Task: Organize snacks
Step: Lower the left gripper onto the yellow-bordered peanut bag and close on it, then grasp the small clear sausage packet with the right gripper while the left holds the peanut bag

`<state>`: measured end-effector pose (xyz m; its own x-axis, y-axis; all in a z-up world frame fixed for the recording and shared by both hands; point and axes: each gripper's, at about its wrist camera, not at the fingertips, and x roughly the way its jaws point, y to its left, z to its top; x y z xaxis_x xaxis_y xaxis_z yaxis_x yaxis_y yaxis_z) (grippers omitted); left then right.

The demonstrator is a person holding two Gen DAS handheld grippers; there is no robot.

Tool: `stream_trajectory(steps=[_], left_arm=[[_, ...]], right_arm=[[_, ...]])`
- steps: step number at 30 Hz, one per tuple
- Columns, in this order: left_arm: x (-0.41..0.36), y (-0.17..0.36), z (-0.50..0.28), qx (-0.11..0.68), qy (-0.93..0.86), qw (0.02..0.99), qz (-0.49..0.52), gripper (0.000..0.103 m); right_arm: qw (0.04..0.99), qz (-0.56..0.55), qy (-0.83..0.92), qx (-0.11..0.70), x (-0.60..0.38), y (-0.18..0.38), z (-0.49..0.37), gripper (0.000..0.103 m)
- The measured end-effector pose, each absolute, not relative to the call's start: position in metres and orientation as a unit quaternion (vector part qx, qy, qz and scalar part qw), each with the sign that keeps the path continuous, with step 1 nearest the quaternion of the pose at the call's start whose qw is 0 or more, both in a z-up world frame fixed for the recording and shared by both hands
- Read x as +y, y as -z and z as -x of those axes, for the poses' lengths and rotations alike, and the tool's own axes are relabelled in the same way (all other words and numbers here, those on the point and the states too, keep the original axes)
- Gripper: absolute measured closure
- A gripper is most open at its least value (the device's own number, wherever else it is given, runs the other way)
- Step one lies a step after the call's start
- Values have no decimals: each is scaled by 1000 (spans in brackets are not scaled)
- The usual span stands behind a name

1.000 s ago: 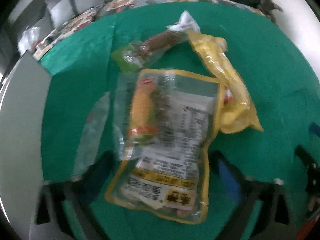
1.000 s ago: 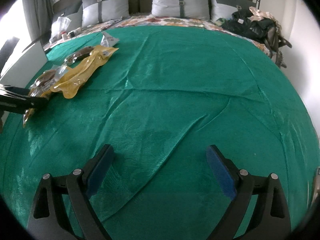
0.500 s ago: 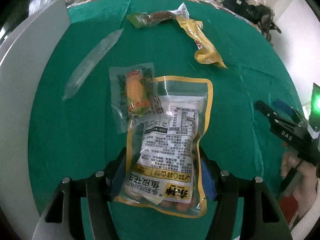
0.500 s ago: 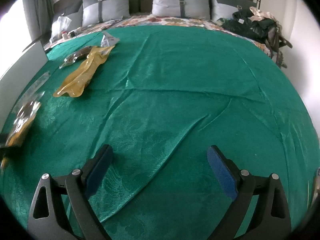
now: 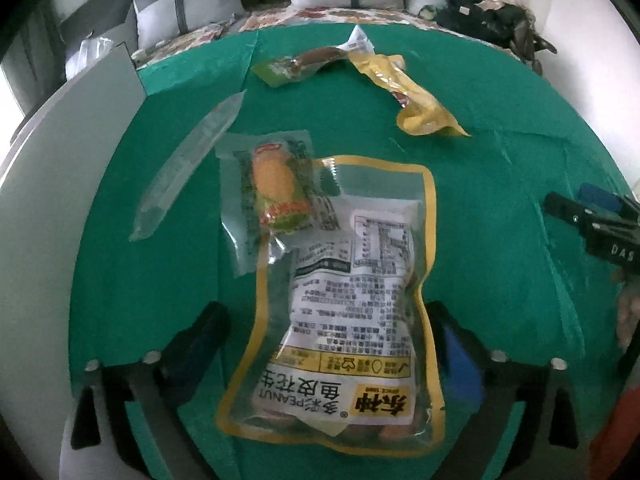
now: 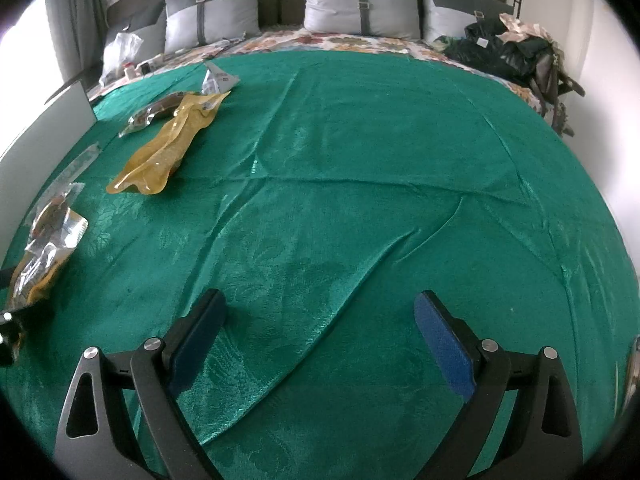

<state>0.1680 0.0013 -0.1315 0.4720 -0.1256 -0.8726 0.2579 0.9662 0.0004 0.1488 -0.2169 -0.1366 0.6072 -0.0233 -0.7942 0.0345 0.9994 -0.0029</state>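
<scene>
A yellow-edged clear peanut bag (image 5: 344, 312) lies on the green bedspread (image 5: 500, 200) between the fingers of my left gripper (image 5: 332, 324), which stands open around it without gripping. A small clear packet with an orange snack (image 5: 276, 192) overlaps the bag's far left corner. A long clear wrapper (image 5: 188, 160) lies to the left. A yellow pouch (image 5: 412, 96) and a brown sausage pack (image 5: 308, 62) lie farther off. My right gripper (image 6: 320, 324) is open and empty over bare bedspread (image 6: 360, 200). The peanut bag (image 6: 36, 264) and the yellow pouch (image 6: 168, 148) also show in the right wrist view.
A grey-white panel (image 5: 52, 200) stands along the left edge of the bed. Grey pillows (image 6: 360, 4) line the headboard. Dark clothes and a bag (image 6: 516, 56) are piled at the far right corner. A white plastic bag (image 6: 120, 52) sits at the far left.
My left gripper carried the peanut bag and the small packet back toward the near left, away from the yellow pouch, and its fingers have spread off the bag. My right gripper has not moved.
</scene>
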Motion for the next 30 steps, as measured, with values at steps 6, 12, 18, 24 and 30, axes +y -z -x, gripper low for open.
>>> stream_trajectory(steps=[6, 12, 18, 24, 30], left_arm=[[9, 135, -162, 459, 116, 879, -59, 0], [11, 135, -162, 454, 121, 881, -59, 0], [11, 136, -163, 452, 121, 882, -57, 0], [11, 136, -163, 452, 121, 882, -58, 0], [12, 136, -162, 452, 120, 882, -57, 0]], right_arm=[[896, -6, 16, 443, -217, 137, -149, 6], [896, -6, 16, 443, -217, 136, -149, 6], [896, -6, 16, 443, -217, 136, -149, 6], [893, -4, 20, 449, -216, 135, -149, 7], [878, -134, -142, 438, -153, 62, -175, 8]])
